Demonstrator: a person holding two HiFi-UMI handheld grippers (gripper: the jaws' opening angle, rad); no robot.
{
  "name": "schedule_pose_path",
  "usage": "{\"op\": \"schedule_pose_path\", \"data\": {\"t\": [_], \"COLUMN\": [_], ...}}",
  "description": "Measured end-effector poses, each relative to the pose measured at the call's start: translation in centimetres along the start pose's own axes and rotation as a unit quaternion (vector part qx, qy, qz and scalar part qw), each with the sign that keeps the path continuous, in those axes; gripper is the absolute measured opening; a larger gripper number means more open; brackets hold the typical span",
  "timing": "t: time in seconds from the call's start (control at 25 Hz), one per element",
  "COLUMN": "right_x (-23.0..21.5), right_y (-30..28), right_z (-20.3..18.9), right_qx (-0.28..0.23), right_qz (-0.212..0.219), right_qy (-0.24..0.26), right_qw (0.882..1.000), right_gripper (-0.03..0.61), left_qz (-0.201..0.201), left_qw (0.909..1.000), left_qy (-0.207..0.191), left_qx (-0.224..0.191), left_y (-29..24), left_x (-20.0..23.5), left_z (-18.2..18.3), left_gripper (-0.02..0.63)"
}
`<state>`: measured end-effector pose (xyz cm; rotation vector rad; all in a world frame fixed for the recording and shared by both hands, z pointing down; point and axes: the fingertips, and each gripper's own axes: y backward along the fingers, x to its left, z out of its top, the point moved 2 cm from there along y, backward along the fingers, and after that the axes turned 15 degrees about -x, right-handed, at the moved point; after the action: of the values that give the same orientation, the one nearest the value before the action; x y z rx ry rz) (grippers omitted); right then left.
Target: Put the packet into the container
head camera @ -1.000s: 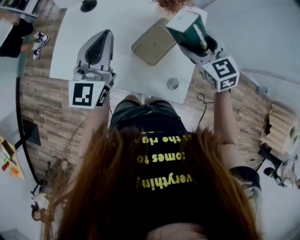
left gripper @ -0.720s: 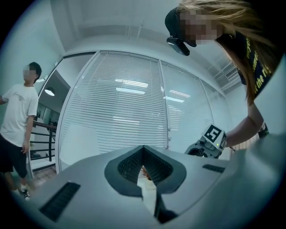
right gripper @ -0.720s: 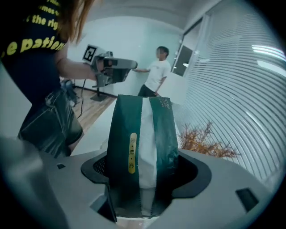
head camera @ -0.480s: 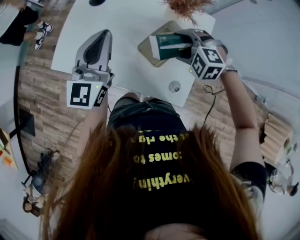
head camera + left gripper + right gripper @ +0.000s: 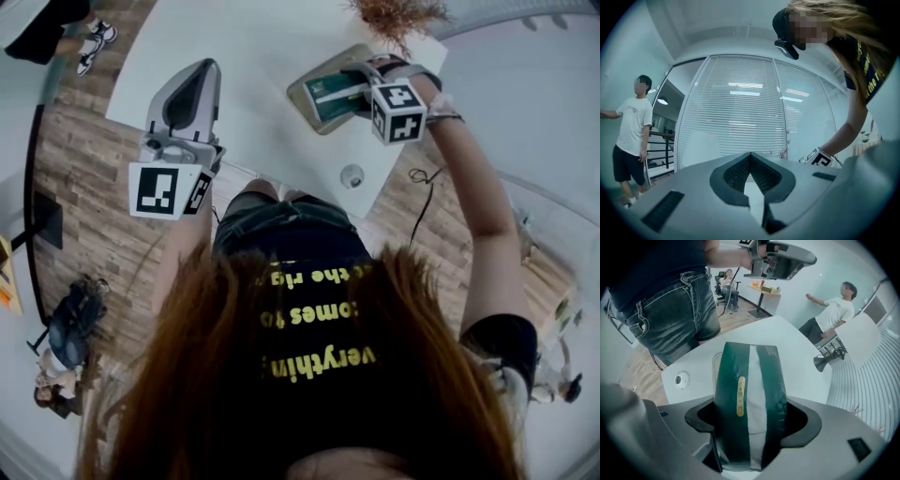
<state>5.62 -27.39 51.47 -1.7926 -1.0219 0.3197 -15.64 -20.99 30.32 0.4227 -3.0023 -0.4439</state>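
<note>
While the right gripper (image 5: 751,418) pinches the packet (image 5: 330,91) between its widely spread jaws, that green packet with its white stripe sits over the container (image 5: 314,117), at about one o'clock in the head view. Its long side lies across the container's upper half, and the container's near corner shows uncovered below it. Whether the packet touches the container's bottom cannot be told. In the right gripper view a curved piece of the container's rim shows just at nine o'clock of the packet, against the white table (image 5: 253,56).

The left gripper (image 5: 204,67) hangs at about eleven o'clock in the head view, well apart from the container, with its jaws pressed together at the tips and nothing between them. It is above the table's near left edge, with its marker cube out over the wooden floor (image 5: 84,169). A wide stretch of white table top lies between the two grippers.

A round cable hole (image 5: 352,175) is set in the table at six o'clock from the container, near the table's near edge. A dry plant (image 5: 398,14) stands at twelve o'clock from the right gripper, by the far corner, near the container's far side.
</note>
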Motion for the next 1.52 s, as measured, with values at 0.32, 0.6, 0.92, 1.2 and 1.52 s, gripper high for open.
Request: {"op": "schedule_pose_path", "data": {"t": [0.32,0.6,0.92,1.2,1.52], "right_x": [-0.1,0.4,0.0,0.0,-0.9], "right_y": [-3.6,-5.5,-5.0,-4.2,-2.3], "right_z": [-0.1,-1.7,0.0,0.5,1.2], "right_qx": [0.034,0.036,0.010,0.011,-0.026], "right_qz": [0.074,0.099,0.101,0.095,0.040], "right_qy": [0.092,0.091,0.042,0.035,0.004], "right_qw": [0.992,0.990,0.994,0.995,0.999], "right_gripper": [0.379,0.380,0.429,0.430,0.081], "left_qz": [0.034,0.046,0.047,0.048,0.043], "left_qw": [0.9993,0.9988,0.9988,0.9988,0.9990], "left_qy": [-0.013,-0.012,-0.010,-0.012,-0.010], "left_qx": [0.005,0.009,0.003,0.002,0.001], "left_y": [1.9,2.2,2.7,3.0,2.9], "left_x": [1.2,1.6,1.6,1.6,1.4], "left_z": [0.5,0.3,0.6,0.9,0.7], "left_gripper": [0.002,0.002,0.002,0.002,0.002]}}
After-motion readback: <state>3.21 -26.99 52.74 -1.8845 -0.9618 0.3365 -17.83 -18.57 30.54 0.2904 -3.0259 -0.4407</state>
